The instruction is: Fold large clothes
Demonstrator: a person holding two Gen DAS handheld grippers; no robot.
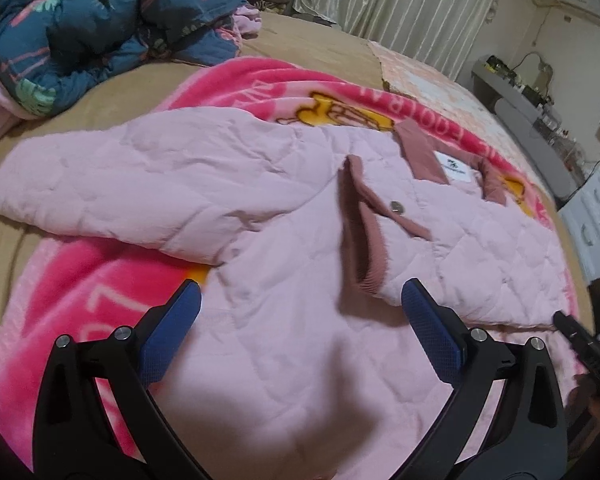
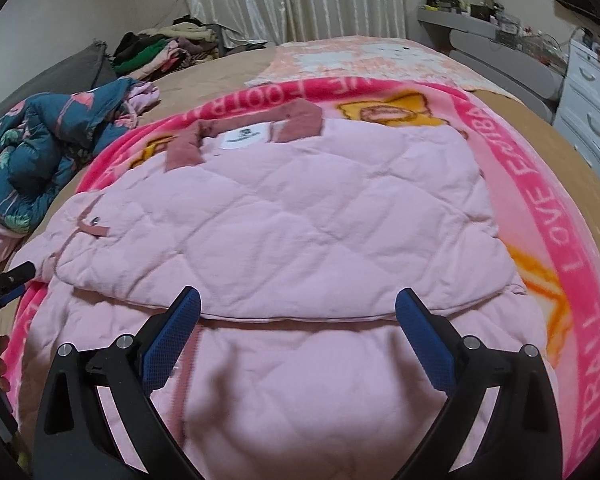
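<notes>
A pale pink quilted jacket [image 1: 284, 216] with a dusty-rose collar [image 1: 424, 152] and a white label lies spread on a bright pink blanket [image 1: 80, 280] on the bed. Its left sleeve [image 1: 112, 176] stretches out to the left. In the right wrist view the jacket's [image 2: 284, 220] right side is folded over its body, with the collar [image 2: 300, 120] at the far end. My left gripper [image 1: 300, 300] is open and empty just above the jacket's lower part. My right gripper [image 2: 298, 304] is open and empty above the folded edge. The right gripper's tip shows in the left wrist view [image 1: 568, 326].
A dark blue floral quilt [image 1: 92, 28] is heaped at the bed's far left. A pile of clothes [image 2: 160, 52] lies behind it by the curtain [image 2: 300, 0]. A white drawer unit [image 2: 592, 112] and a grey shelf [image 2: 500, 44] stand right of the bed. Tan sheet [image 1: 308, 44] surrounds the blanket.
</notes>
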